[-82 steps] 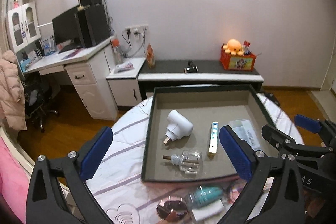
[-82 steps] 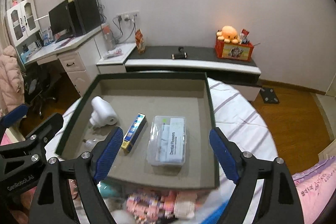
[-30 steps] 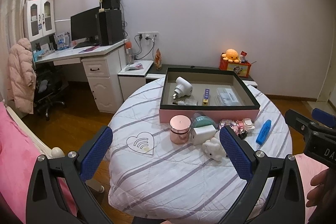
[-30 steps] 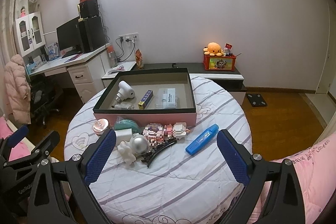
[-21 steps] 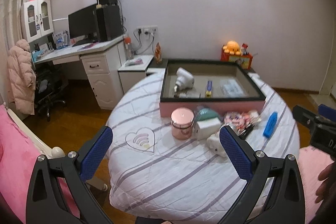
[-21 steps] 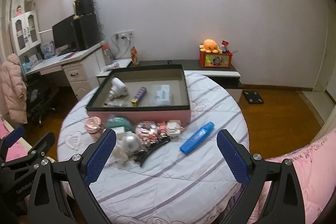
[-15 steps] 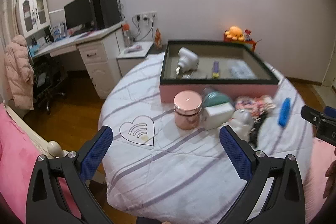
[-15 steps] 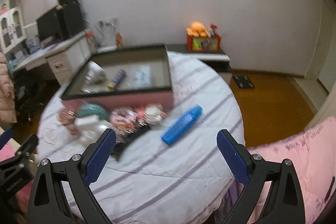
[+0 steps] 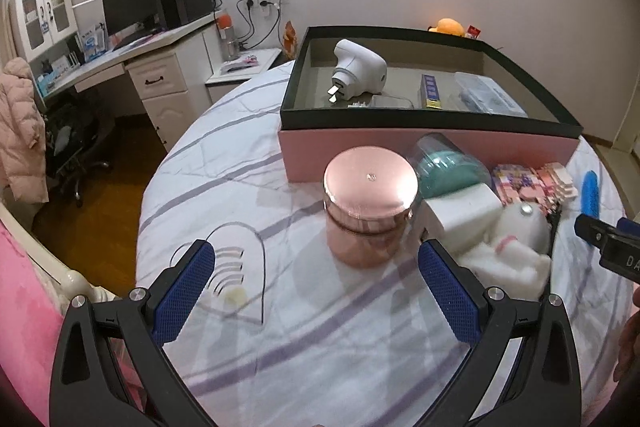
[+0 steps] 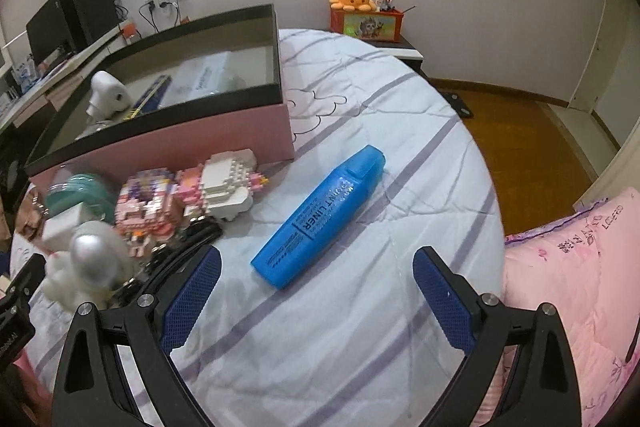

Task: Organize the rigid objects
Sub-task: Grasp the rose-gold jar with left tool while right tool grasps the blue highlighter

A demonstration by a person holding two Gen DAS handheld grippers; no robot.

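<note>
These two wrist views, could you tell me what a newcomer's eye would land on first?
In the right wrist view, the blue highlighter lies alone on the striped tablecloth, just ahead of the open right gripper. In the left wrist view, the shiny pink jar stands upright ahead of the open left gripper, in front of the pink box, which already holds a white plug.

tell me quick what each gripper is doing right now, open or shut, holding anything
Left gripper: open, holding nothing, facing the round rose-gold lidded jar.
Right gripper: open, holding nothing, facing the blue plastic highlighter pen.
</note>
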